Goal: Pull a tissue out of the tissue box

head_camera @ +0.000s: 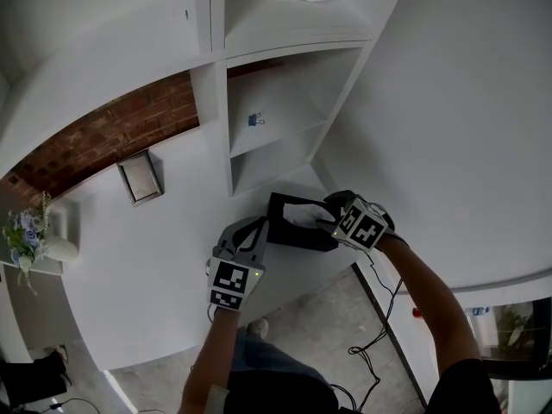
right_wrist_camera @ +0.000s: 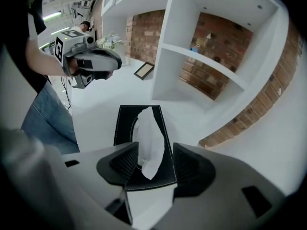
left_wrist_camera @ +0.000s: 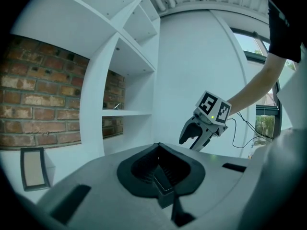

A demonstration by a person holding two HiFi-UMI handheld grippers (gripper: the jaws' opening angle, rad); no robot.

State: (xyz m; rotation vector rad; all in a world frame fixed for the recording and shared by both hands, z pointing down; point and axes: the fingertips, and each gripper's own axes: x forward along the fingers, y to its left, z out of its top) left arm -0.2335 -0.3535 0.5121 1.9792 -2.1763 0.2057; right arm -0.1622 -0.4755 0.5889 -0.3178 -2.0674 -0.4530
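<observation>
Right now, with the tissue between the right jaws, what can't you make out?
Head view: right gripper covers where the tissue leaves the tissue box.
Left gripper view: left gripper's own body hides the box entirely.
Head view: blue item on the shelf, too small to identify.
Right gripper view: box's near end hidden behind the jaws.

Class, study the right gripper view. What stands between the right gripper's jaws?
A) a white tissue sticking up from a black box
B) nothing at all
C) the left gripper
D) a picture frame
A: the right gripper has its jaws apart on either side of the white tissue, which rises from the black tissue box.
</observation>
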